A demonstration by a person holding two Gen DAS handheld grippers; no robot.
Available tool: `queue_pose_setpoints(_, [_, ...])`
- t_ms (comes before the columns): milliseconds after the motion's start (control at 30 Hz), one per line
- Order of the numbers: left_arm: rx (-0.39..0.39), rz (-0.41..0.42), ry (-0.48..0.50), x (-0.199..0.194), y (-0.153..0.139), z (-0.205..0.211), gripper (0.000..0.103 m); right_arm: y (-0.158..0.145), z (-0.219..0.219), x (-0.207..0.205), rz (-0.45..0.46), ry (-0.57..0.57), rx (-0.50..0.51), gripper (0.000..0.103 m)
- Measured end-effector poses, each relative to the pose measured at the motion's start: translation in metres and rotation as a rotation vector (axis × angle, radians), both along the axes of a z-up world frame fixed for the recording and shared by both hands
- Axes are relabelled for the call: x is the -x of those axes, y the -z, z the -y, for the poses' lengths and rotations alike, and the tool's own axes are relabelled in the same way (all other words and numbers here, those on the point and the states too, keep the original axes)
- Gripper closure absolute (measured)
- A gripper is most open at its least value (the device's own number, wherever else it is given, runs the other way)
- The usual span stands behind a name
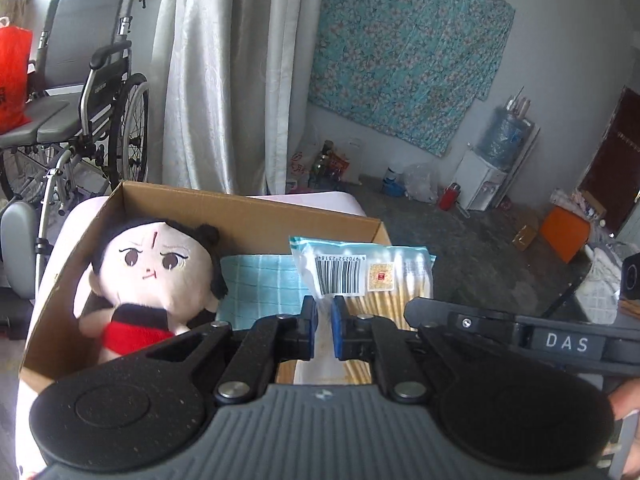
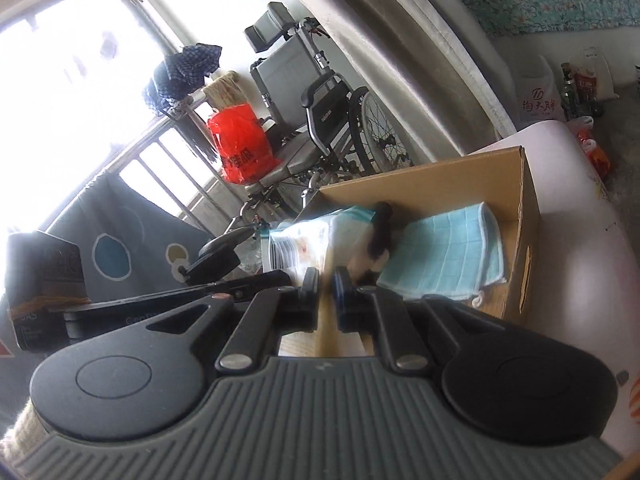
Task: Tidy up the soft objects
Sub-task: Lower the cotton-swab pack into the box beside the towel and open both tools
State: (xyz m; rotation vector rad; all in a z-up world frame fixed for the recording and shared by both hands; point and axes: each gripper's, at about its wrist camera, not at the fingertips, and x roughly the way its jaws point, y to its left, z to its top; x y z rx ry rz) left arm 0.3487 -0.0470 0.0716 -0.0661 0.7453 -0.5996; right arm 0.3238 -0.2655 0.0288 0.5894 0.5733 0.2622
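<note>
Above the cardboard box (image 1: 248, 216), both tongs pinch a crinkly swab packet (image 1: 360, 268).

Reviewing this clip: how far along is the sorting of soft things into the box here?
Done: the doll and the blue cloth already lie in the cardboard box. In hand: both the left gripper and the right gripper are shut on the pack of cotton swabs, held over the box. Left: setting the pack down inside.

Wheelchair (image 1: 100, 92) by pale curtain (image 1: 224, 80), red bag (image 1: 14, 76), floral wall cloth (image 1: 408, 52), water dispenser (image 1: 486, 176)
</note>
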Motion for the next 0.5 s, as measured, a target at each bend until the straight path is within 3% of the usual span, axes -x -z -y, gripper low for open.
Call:
queue_pose_setpoints(167, [-0.169, -0.056, 0.016, -0.082, 0.031, 0.039, 0.093, 0.044, 0.003, -0.094, -0.199, 0.037, 0.049, 0.097])
queue_pose_setpoints(300, [-0.304, -0.212, -0.006, -0.121, 0.091, 0.055, 0.093, 0.106, 0.003, -0.140, -0.478, 0.059, -0.040, 0.098])
queue_pose_setpoints(367, [-0.379, -0.306, 0.010, -0.131, 0.115, 0.061, 0.089, 0.124, -0.006, -0.154, -0.576, 0.005, 0.032, 0.095])
queue_pose_setpoints(433, [-0.457, -0.402, 0.021, -0.135, 0.133, 0.064, 0.076, 0.130, -0.025, -0.160, -0.646, -0.071, 0.139, 0.094])
queue_pose_setpoints(467, [-0.489, -0.422, 0.022, -0.134, 0.138, 0.065, 0.073, 0.130, -0.033, -0.161, -0.666, -0.102, 0.178, 0.094])
queue_pose_setpoints(500, [-0.518, -0.409, 0.022, -0.132, 0.140, 0.064, 0.063, 0.130, -0.041, -0.160, -0.673, -0.135, 0.222, 0.091])
